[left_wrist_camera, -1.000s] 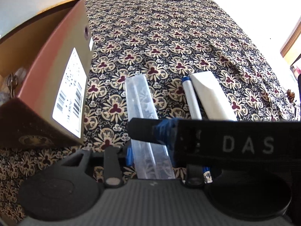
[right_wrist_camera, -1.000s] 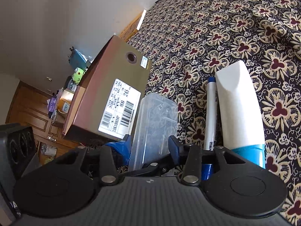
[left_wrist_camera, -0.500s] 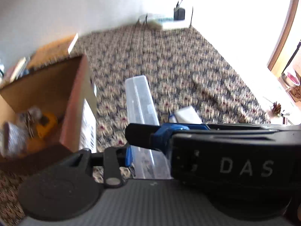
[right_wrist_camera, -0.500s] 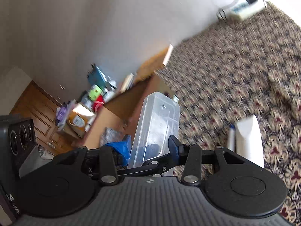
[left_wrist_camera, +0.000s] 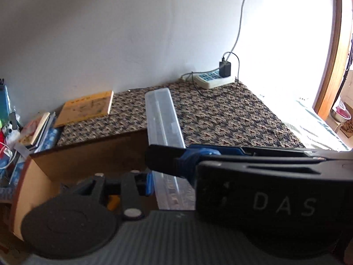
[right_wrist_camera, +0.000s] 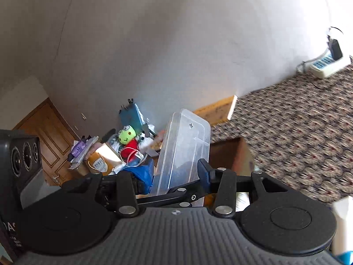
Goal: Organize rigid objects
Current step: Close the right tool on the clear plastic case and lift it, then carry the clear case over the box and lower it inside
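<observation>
A long clear plastic case is held in the air by both grippers, one at each side of its near end. My left gripper is shut on it; the right gripper's body crosses in front of it. In the right wrist view my right gripper is shut on the same clear case, which points up and away. The open brown cardboard box lies just below and left of the case, and it also shows in the right wrist view. A yellow item shows inside the box.
The patterned bedspread stretches ahead to the wall. A white power strip with a charger lies at the far edge. A tan book and stacked books lie left. A green-headed toy and clutter lie beyond the box. A white bottle lies at the right.
Both grippers have lifted the clear case off the bedspread and carried it left, up over the open box. The marker and the white bottle stayed on the bed.
</observation>
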### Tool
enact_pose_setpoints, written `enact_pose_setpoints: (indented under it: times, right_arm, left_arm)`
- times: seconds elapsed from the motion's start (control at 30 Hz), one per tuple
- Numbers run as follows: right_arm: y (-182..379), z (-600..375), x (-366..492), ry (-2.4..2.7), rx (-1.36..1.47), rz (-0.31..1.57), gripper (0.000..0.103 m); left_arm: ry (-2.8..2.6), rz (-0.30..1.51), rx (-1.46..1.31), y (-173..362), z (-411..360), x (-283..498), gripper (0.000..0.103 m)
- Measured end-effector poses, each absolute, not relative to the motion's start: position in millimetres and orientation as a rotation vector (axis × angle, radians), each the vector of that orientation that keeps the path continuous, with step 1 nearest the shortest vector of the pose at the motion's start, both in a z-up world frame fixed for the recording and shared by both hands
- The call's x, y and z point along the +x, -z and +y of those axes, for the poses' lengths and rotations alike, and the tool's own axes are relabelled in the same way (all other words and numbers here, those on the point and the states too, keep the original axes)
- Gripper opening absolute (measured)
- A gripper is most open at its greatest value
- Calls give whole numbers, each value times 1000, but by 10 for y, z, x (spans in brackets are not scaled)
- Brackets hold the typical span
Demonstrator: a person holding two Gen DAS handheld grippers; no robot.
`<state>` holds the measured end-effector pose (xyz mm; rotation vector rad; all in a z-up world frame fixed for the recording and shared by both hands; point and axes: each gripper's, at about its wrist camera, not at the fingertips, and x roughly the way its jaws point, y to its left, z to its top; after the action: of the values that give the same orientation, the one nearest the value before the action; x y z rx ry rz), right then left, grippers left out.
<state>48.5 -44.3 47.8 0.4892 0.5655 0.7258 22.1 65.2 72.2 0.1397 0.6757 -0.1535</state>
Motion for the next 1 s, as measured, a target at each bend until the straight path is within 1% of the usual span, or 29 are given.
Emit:
enact_pose_setpoints:
  times: [0.23, 0.5, 0.7, 1.0]
  right_arm:
    - [-407, 213, 616, -730, 484, 579, 28]
    - [-141, 749, 822, -693, 487, 706, 28]
    - [3, 972, 923, -642, 447, 783, 28]
    - [183, 1090, 1059, -575, 428, 887, 29]
  left_arm:
    - [152, 669, 134, -771, 1375, 345, 28]
    - [157, 755, 109, -449, 2020, 603, 28]
    - [178, 826, 67, -188, 2253, 797, 28]
    - [207, 921, 56, 73, 2324, 1006, 28]
